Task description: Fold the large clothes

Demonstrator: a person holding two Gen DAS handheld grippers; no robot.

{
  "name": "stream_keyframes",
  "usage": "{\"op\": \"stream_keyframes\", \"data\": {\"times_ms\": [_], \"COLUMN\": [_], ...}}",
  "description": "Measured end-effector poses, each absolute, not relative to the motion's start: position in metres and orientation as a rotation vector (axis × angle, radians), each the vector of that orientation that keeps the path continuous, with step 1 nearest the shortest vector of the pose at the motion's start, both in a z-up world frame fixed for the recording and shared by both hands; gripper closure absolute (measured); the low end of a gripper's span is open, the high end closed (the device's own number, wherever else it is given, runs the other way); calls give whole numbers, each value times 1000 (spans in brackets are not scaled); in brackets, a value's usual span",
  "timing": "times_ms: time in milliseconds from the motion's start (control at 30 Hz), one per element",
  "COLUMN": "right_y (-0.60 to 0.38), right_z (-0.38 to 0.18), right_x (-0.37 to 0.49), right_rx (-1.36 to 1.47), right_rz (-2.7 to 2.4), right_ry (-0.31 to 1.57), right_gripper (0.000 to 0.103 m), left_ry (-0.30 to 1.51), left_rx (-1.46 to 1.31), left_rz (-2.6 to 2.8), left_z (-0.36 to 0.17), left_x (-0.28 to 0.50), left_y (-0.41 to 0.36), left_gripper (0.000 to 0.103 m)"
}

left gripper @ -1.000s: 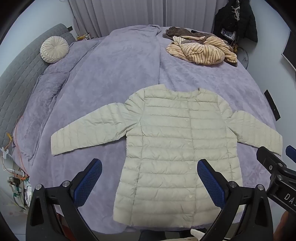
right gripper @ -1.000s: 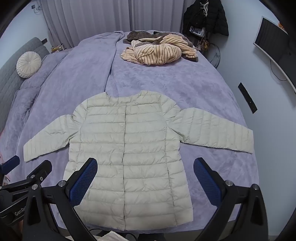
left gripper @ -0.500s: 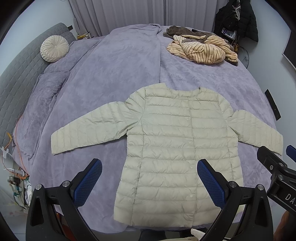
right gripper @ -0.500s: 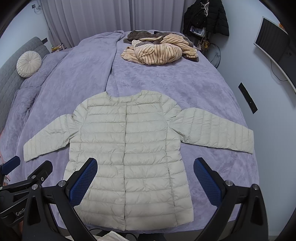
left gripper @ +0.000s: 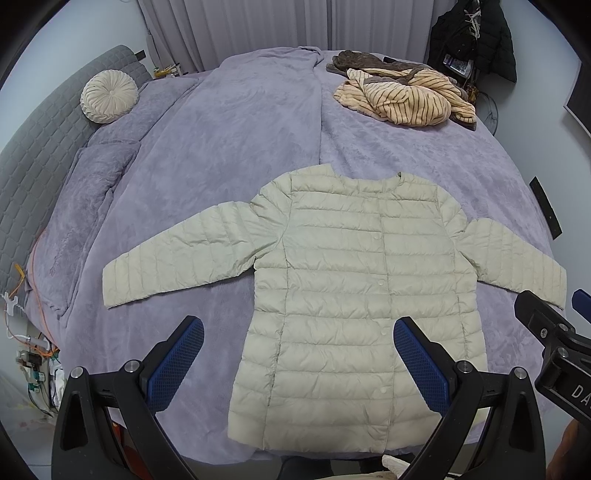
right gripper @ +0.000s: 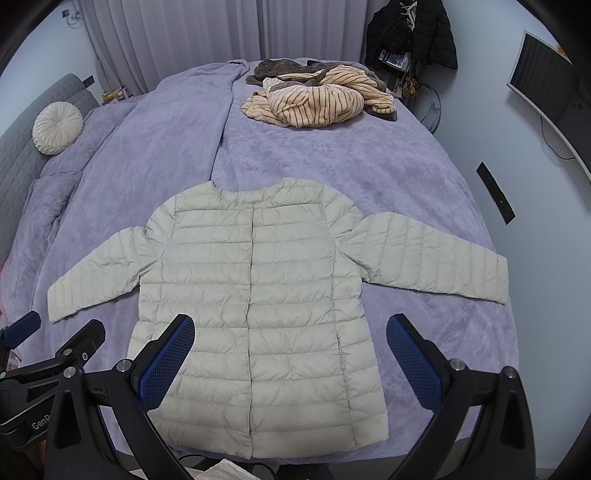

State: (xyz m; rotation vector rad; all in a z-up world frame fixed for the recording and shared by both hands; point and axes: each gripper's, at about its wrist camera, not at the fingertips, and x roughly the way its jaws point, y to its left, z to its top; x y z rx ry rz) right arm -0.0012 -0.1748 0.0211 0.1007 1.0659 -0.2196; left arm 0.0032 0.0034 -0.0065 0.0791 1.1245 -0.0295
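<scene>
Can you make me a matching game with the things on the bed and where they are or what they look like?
Things:
1. puffy jacket
2. striped top
3. round cushion
4. black coat

Descriptions:
A. crumpled at the far end of the bed
B. hanging by the wall
C. spread flat, sleeves out
D. leaning on the grey headboard

Pairs: 1-C, 2-A, 3-D, 4-B
</scene>
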Motion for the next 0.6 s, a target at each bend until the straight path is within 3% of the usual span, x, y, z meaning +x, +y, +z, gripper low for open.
{"op": "stream_keyframes", "data": {"times_ms": [600], "right_y": [-175], "right_z": [20], "right_x": [0], "right_rx": [103], "right_rz": [-218], "right_ry": [1069], "right_gripper": [0], "left_ry": [1128], "left_rx": [79], "left_rz": [-26], "left_z": [-8], "left_x": [4], "left_y": [5], "left_gripper": [0]}}
